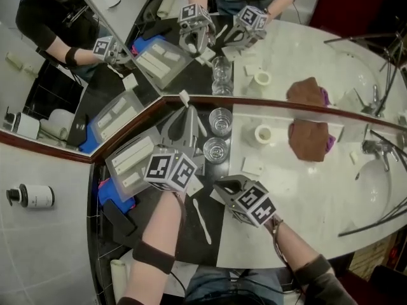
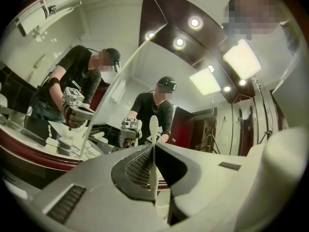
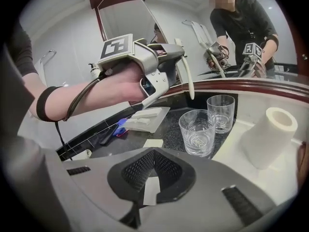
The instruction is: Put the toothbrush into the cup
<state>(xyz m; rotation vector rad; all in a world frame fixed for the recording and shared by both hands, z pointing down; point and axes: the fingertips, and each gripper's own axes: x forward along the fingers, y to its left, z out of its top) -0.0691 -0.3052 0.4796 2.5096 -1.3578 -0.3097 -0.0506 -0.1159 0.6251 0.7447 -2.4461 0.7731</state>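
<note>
Toothbrush [image 2: 153, 124] clamped tight in my left gripper [image 2: 153, 151], near the cup [image 1: 215, 150] (not inside it); my right gripper [image 3: 153, 153] has its jaws together.

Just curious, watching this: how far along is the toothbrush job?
Picked up: the left tool is clamped on a white toothbrush. In hand: it hangs near two glass cups. Left: lowering it into one; both look empty.

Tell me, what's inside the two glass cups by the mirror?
Nothing: the nearer glass and the farther glass both look empty, bases visible through clear walls. Nothing covers them. The toothbrush sits clamped in the left gripper's jaws.
</note>
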